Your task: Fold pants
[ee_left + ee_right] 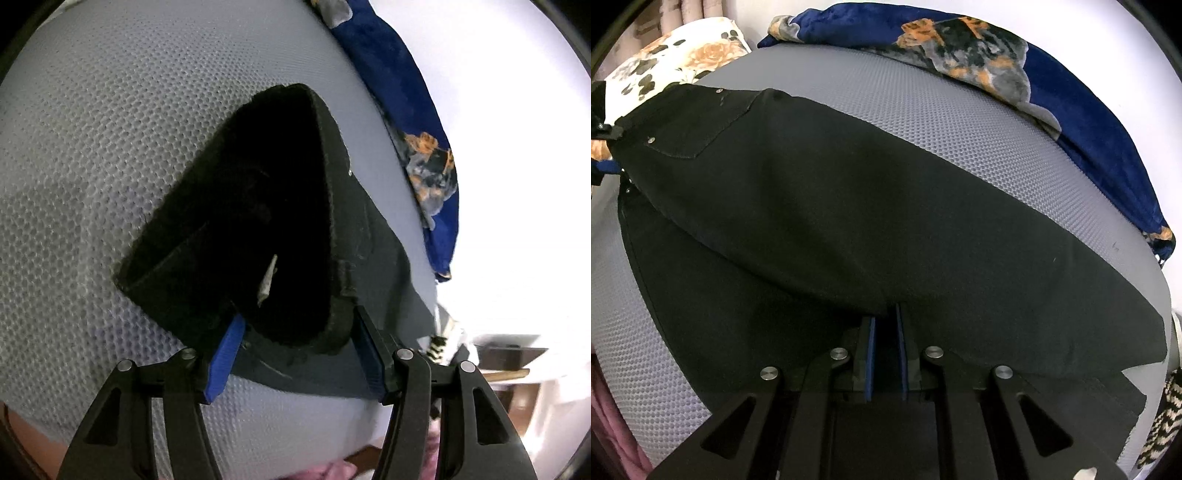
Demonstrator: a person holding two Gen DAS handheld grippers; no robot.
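A grey honeycomb-textured mattress [960,122] spreads ahead of both tools. Along its far edge, beyond the right tool, lies a rumpled blue blanket [1082,122] with an orange and grey print; in the left wrist view the same blanket [391,66] runs up the right side. A floral pillow [676,62] sits far ahead to the left of the right tool. Pink fabric [609,417] shows low on its left, and a black-and-white zigzag cloth [1163,417] low on its right.
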